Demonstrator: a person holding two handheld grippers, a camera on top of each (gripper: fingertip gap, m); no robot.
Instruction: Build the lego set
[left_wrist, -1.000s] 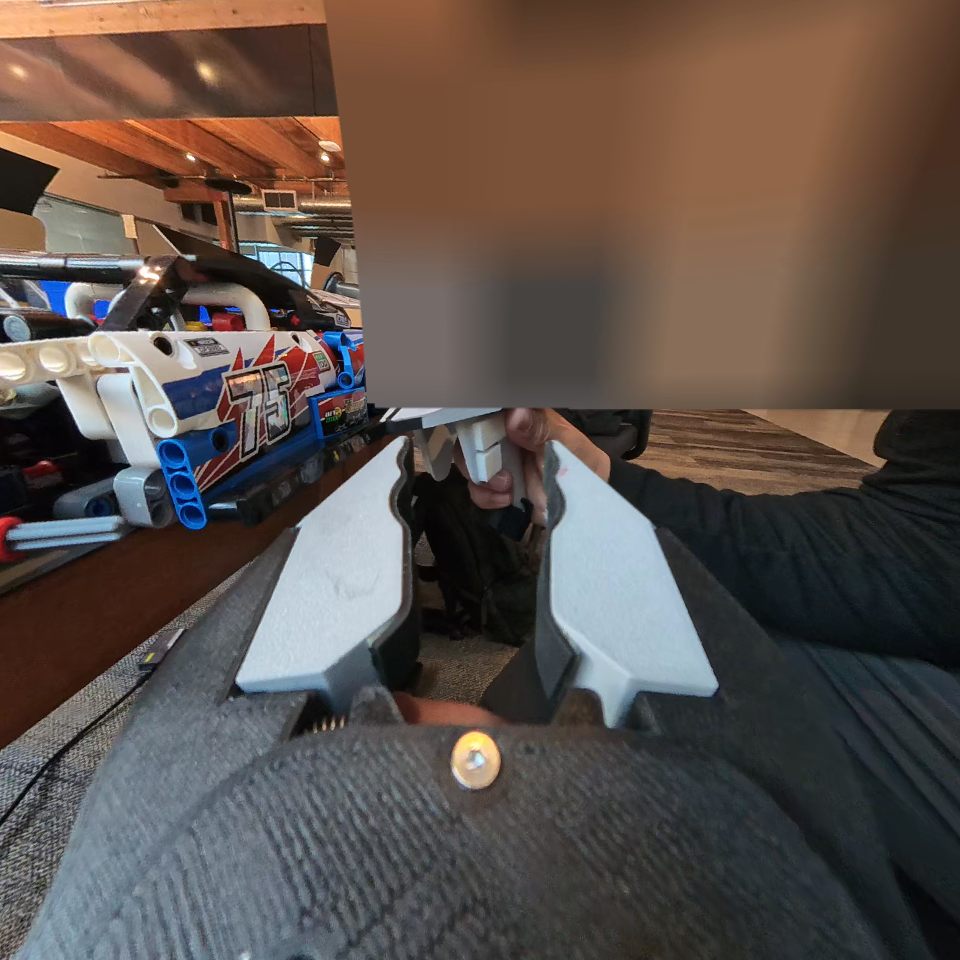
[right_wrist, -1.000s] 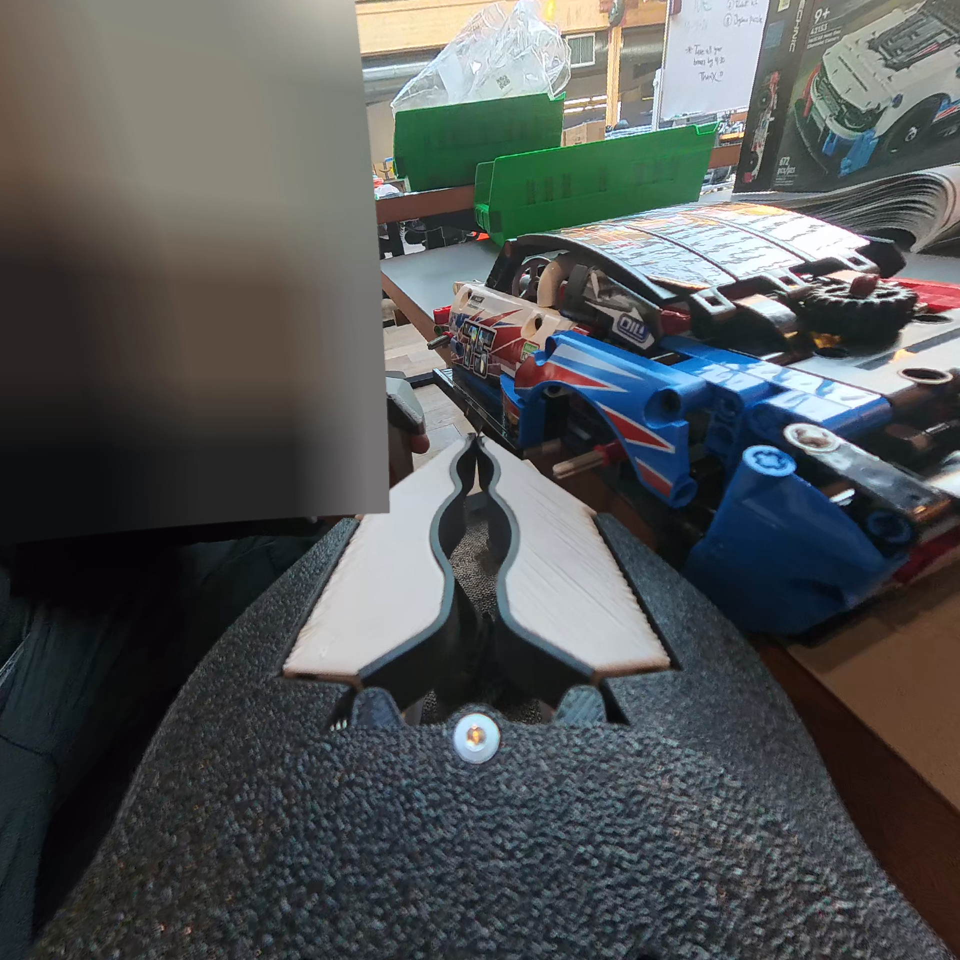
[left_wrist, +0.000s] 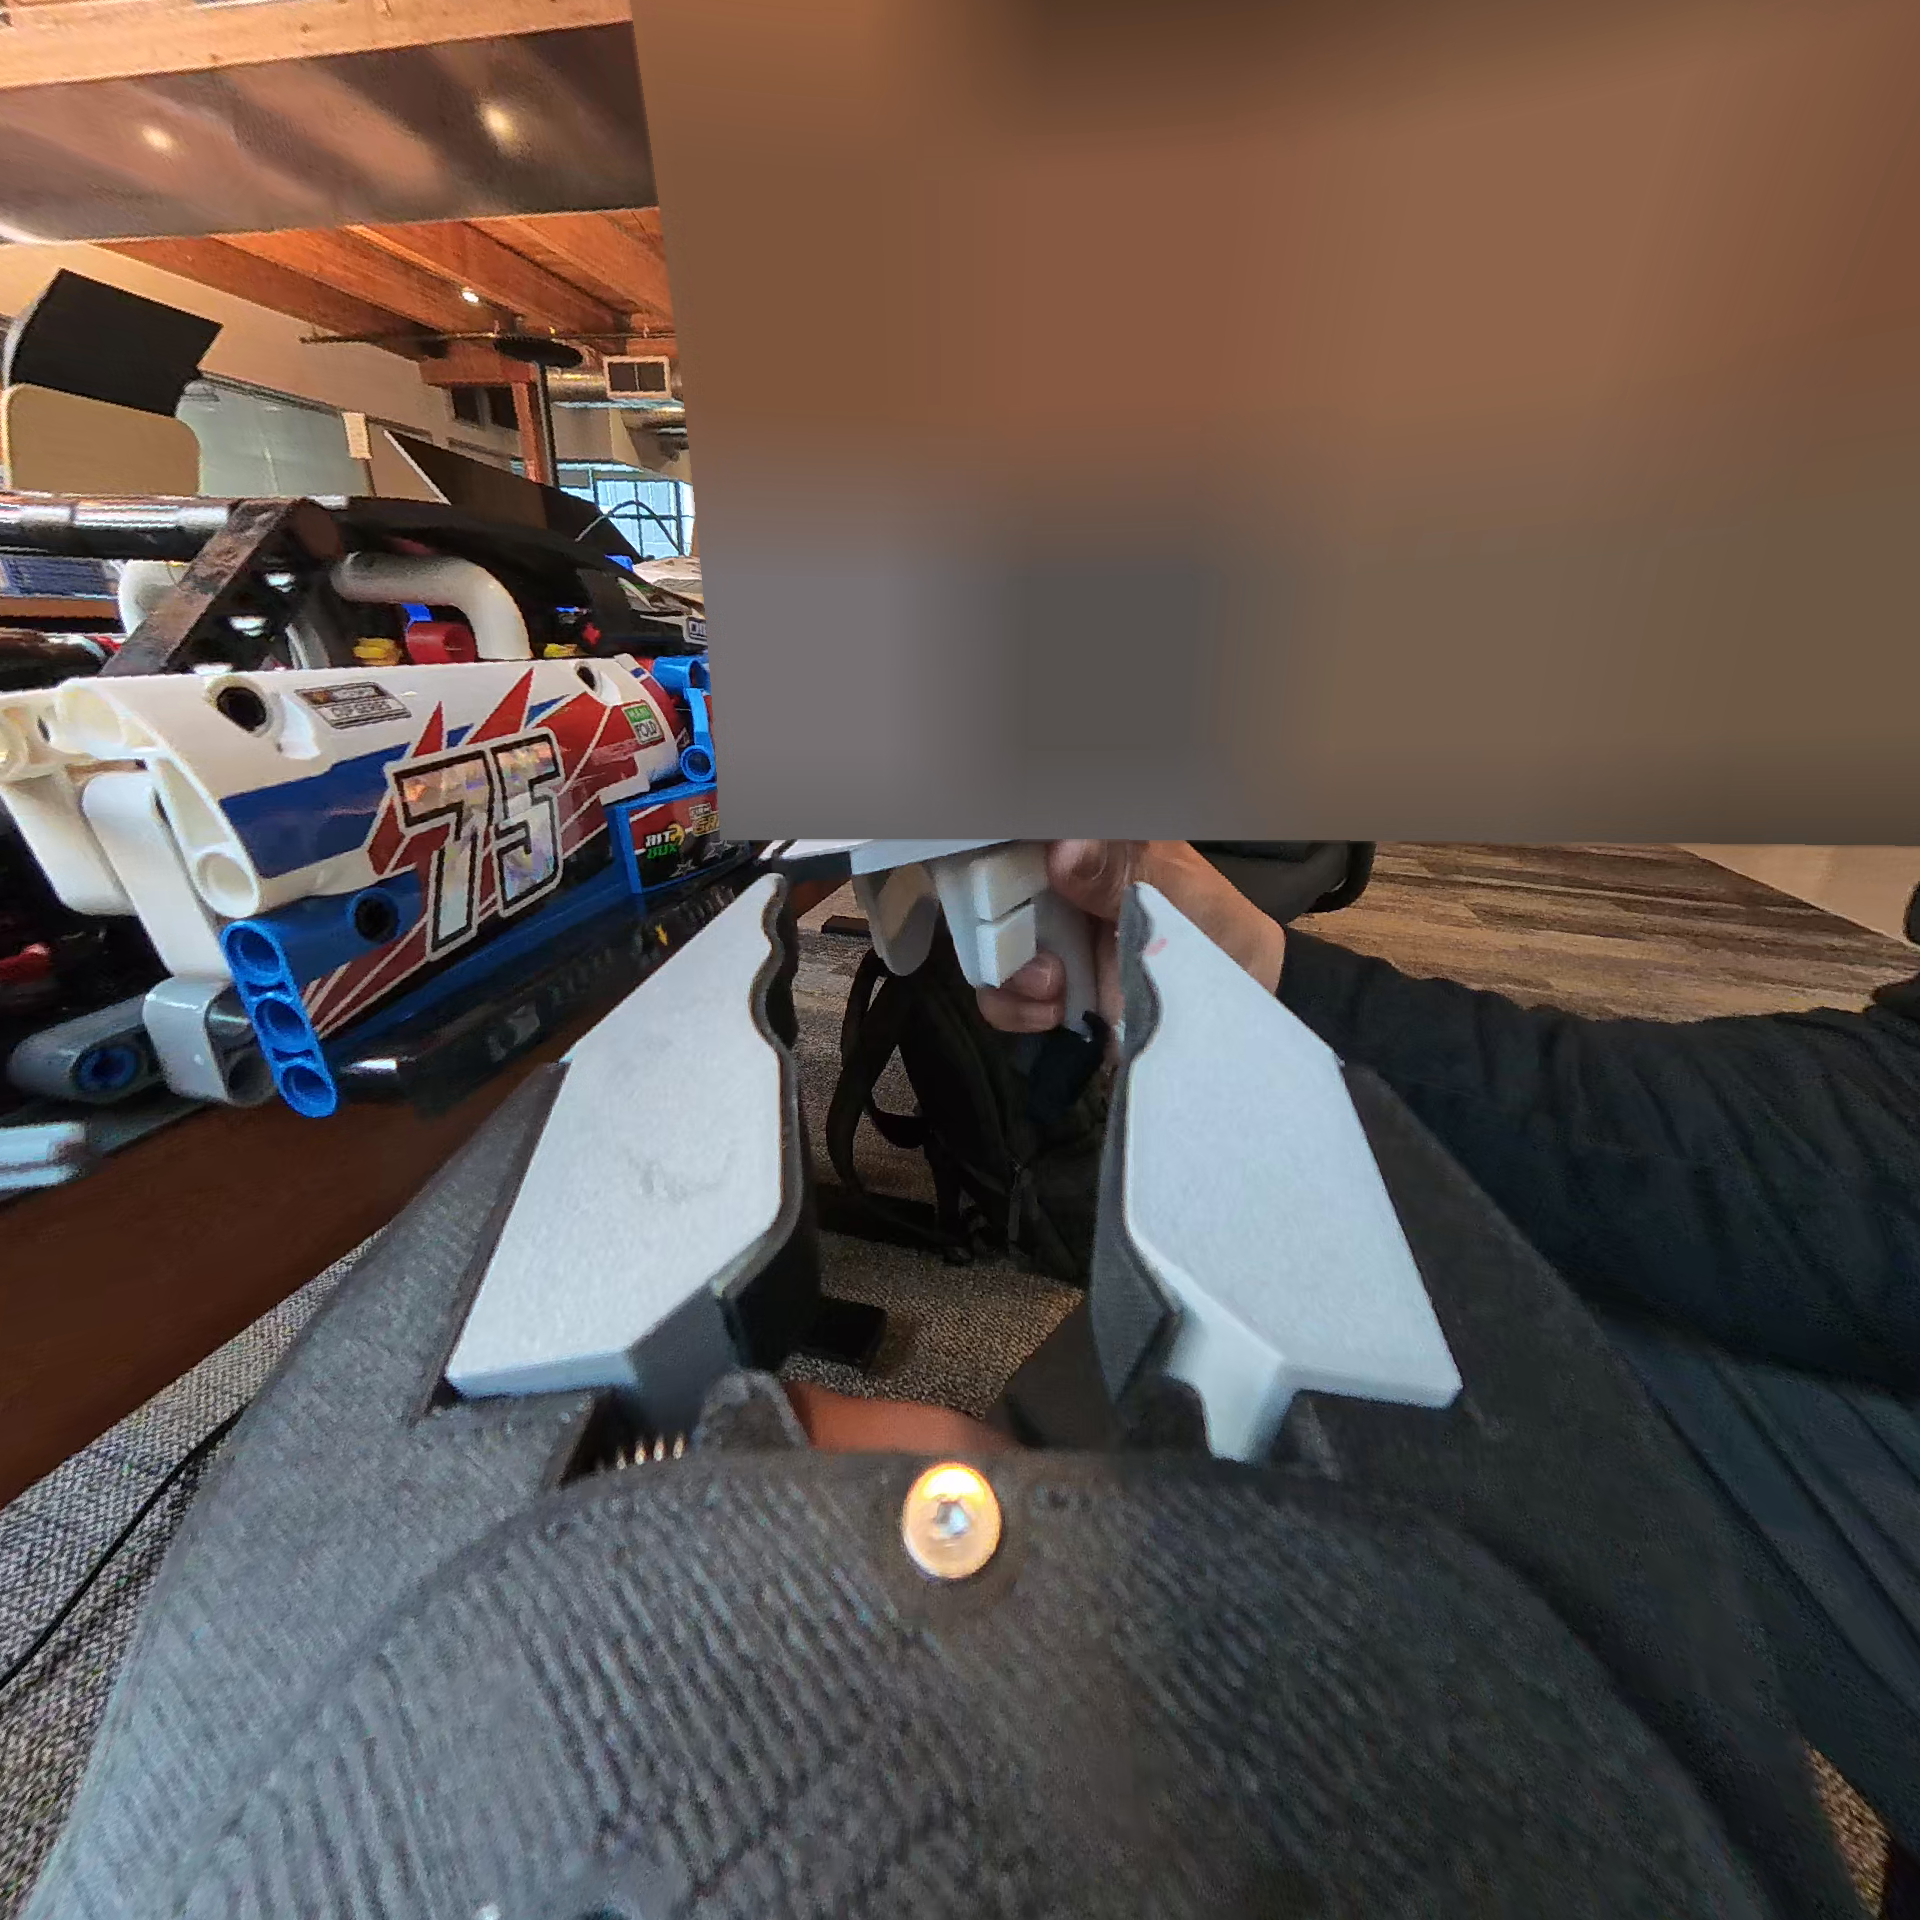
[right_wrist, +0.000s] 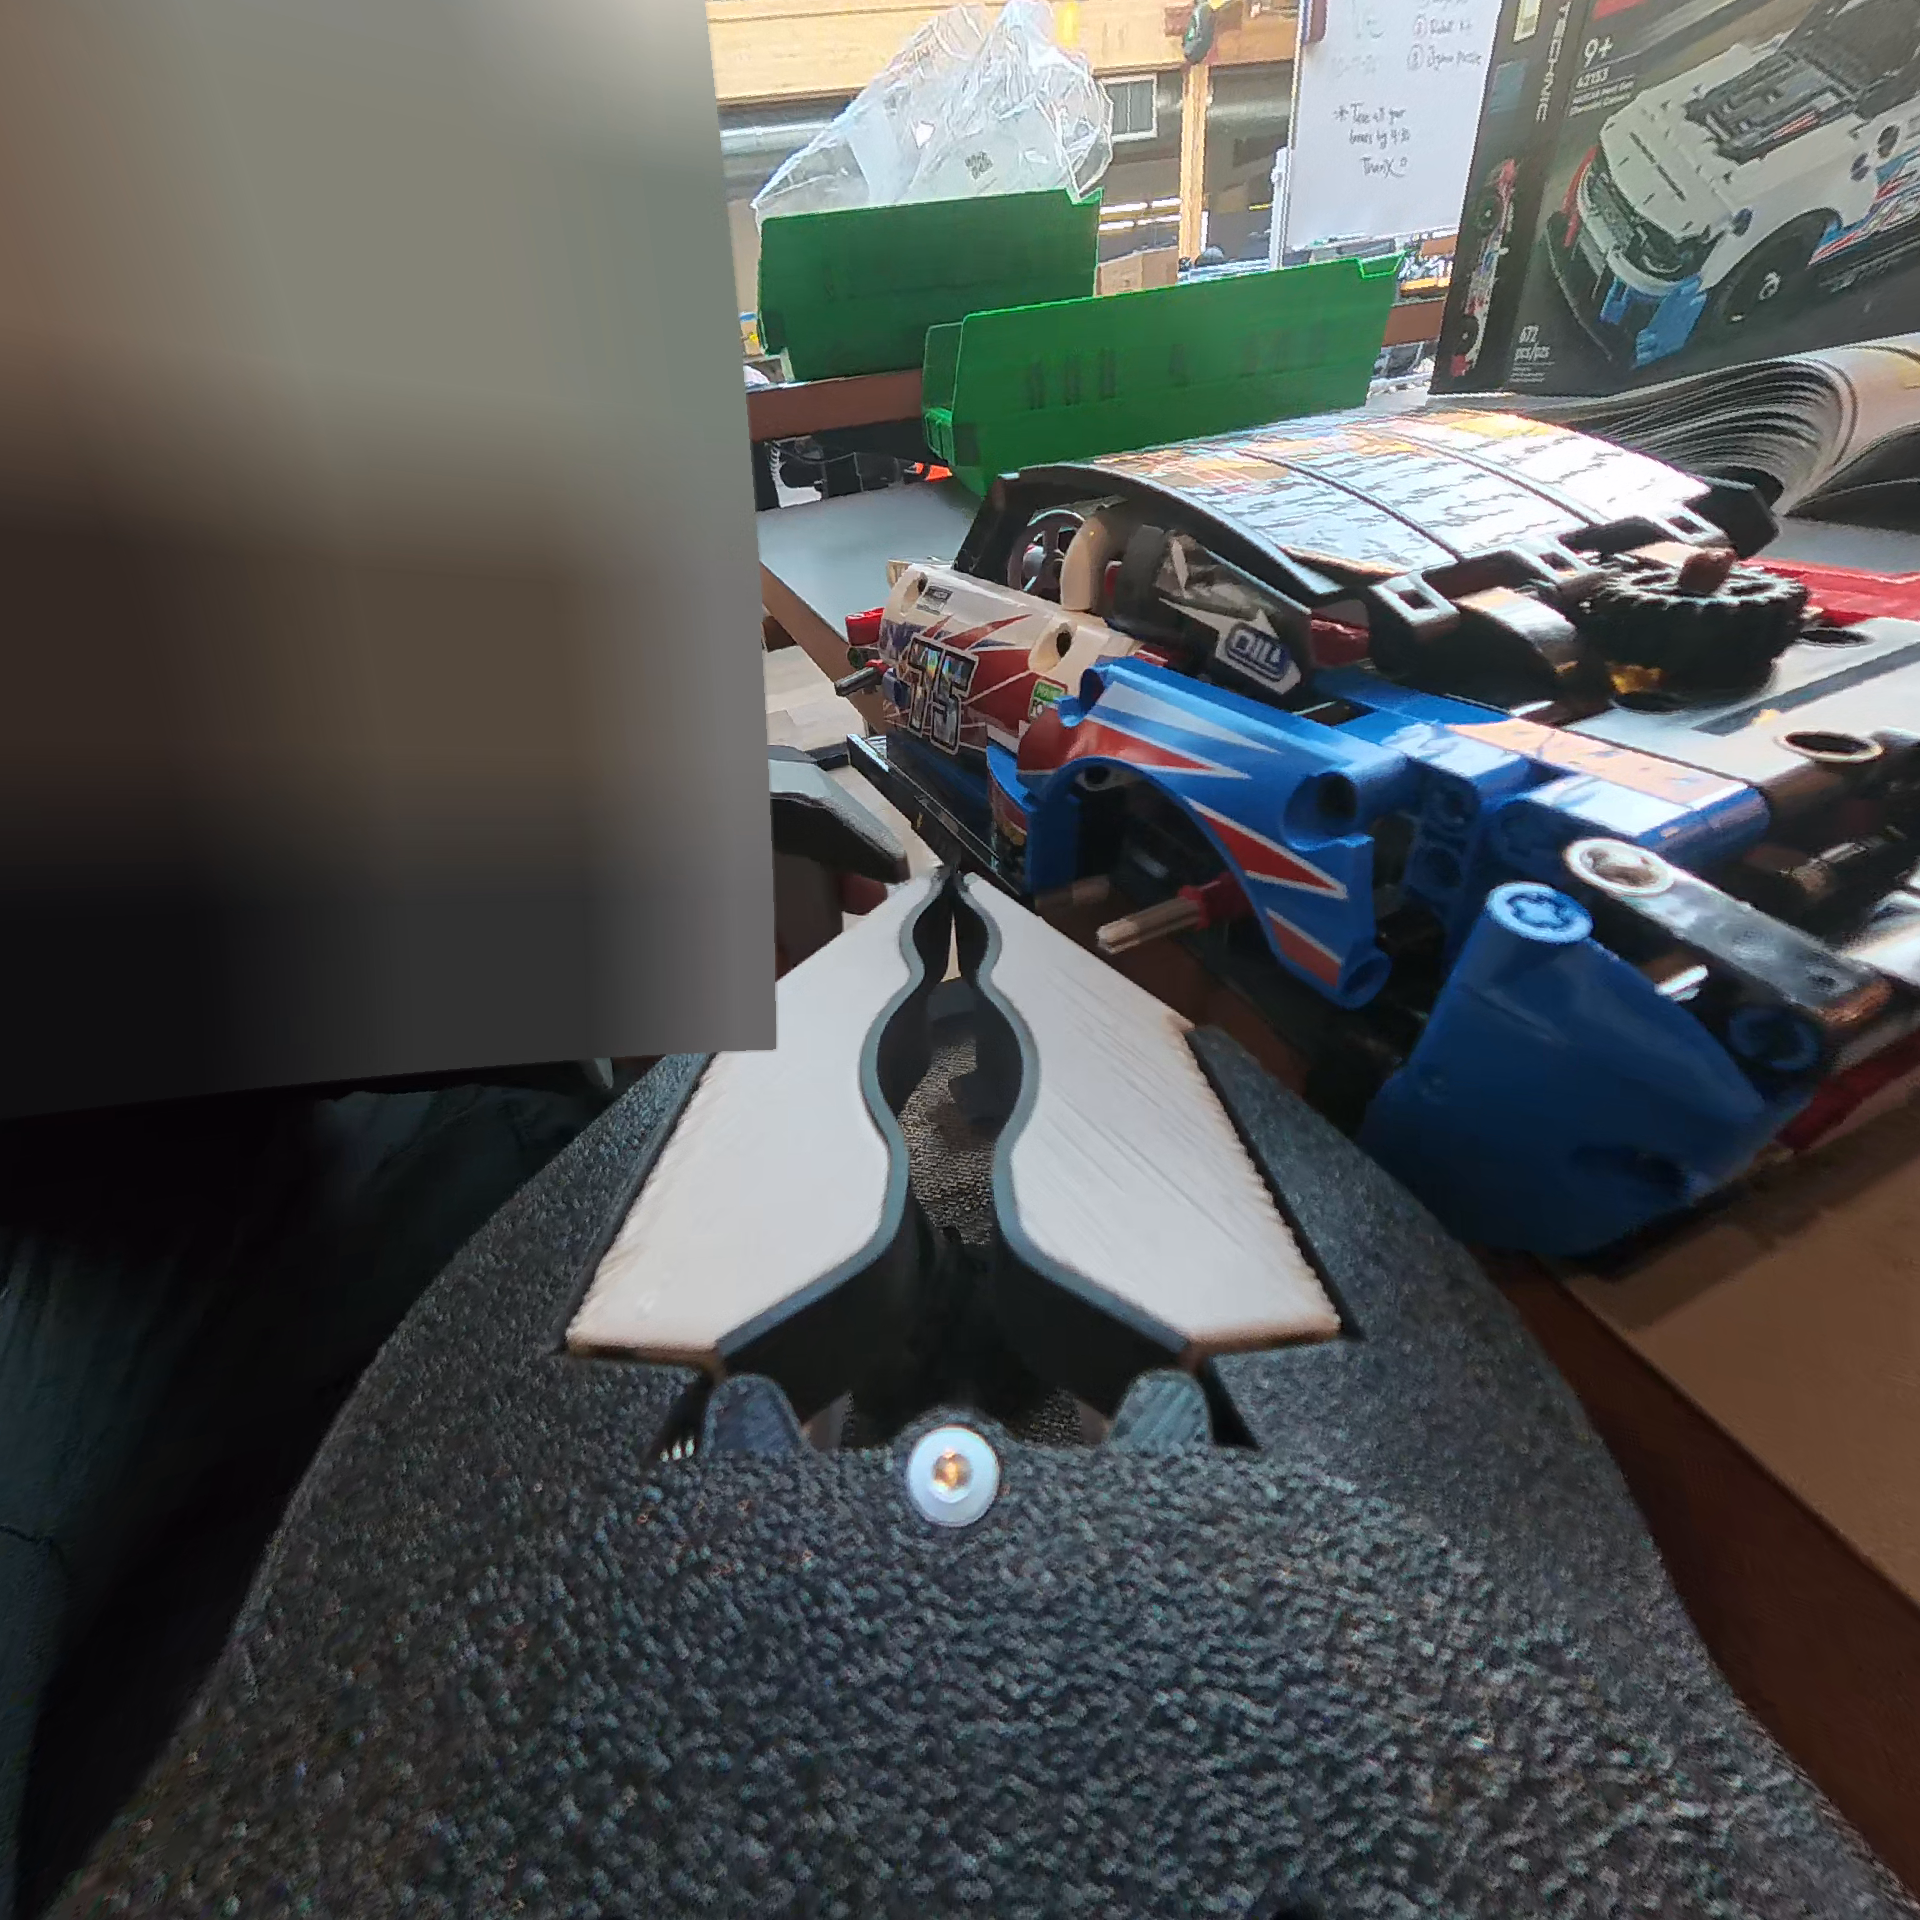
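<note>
A large lego race car (right_wrist: 1351, 790), blue, white and red with a black roof, stands on the table at the right of the right wrist view. Its white door side shows at the left of the left wrist view (left_wrist: 343, 831). My left gripper (left_wrist: 951, 914) is open and empty, held below the table's edge, right of the car. My right gripper (right_wrist: 954, 883) is shut and empty, its tips just left of the car's blue rear arch. In the left wrist view a hand holds the other gripper's white handle (left_wrist: 1008, 925) beyond my fingertips.
The brown table edge (left_wrist: 208, 1226) runs along the left. A dark backpack (left_wrist: 966, 1132) sits on the grey carpet below. Two green bins (right_wrist: 1143, 353), a clear plastic bag, the set's box (right_wrist: 1683, 177) and an open booklet (right_wrist: 1766, 416) stand behind the car. A dark sleeve (left_wrist: 1558, 1143) lies right.
Both grippers have shifted only slightly; the left view sits a little closer to the car. Neither jaw has opened or shut.
</note>
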